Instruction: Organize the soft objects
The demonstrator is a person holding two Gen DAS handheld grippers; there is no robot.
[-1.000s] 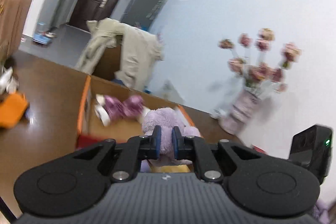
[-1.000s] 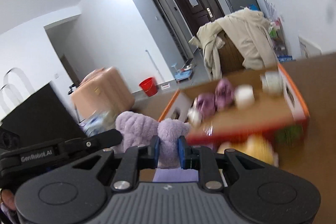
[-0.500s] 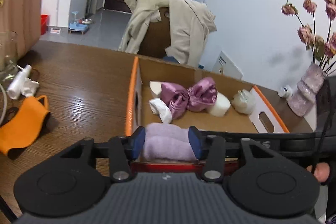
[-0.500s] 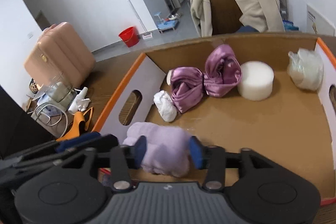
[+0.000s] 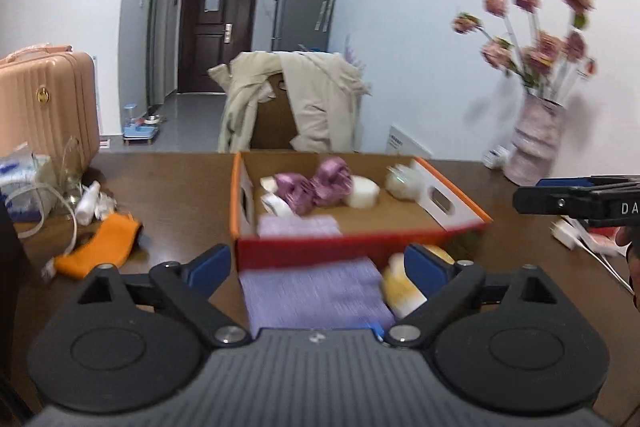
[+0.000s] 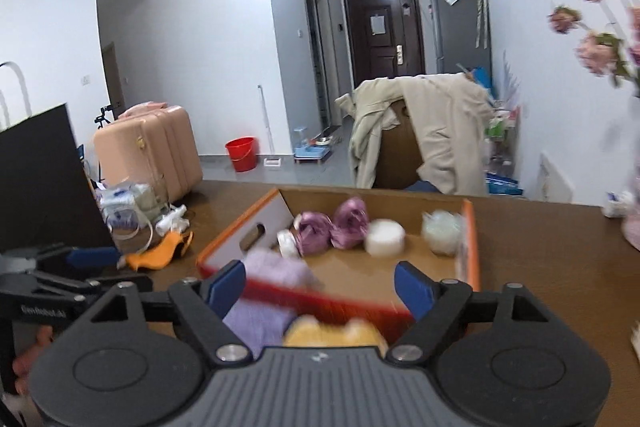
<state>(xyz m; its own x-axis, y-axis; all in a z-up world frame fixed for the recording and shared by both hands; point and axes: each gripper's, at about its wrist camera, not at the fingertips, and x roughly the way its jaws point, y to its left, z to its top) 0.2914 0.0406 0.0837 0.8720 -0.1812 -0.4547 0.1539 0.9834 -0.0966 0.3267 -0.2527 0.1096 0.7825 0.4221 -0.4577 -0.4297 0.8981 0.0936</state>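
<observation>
A lilac plush cloth (image 5: 316, 291) hangs over the near red wall of the orange cardboard box (image 5: 452, 203), partly inside and partly outside. My left gripper (image 5: 318, 265) is opening, its blue pads wide on either side of the cloth and not touching it. My right gripper (image 6: 320, 287) is opening too, with the lilac cloth (image 6: 272, 279) and a yellow soft toy (image 6: 332, 335) below its spread jaws. In the box (image 6: 248, 227) lie a purple satin bow (image 6: 332, 225), a white foam disc (image 6: 385, 237) and a pale plastic bundle (image 6: 442, 227).
An orange cloth (image 5: 100, 247), white cables and plastic bags (image 5: 24, 183) lie on the brown table at the left. A vase of pink flowers (image 5: 536, 143) stands at the right. A coat-draped chair (image 5: 304, 99) is behind the box, and a pink suitcase (image 5: 44, 107) beyond the table.
Both grippers have gone from shut on the lilac cloth to wide open and let it go. Both have drawn back from the box, and the cloth now lies over its near wall.
</observation>
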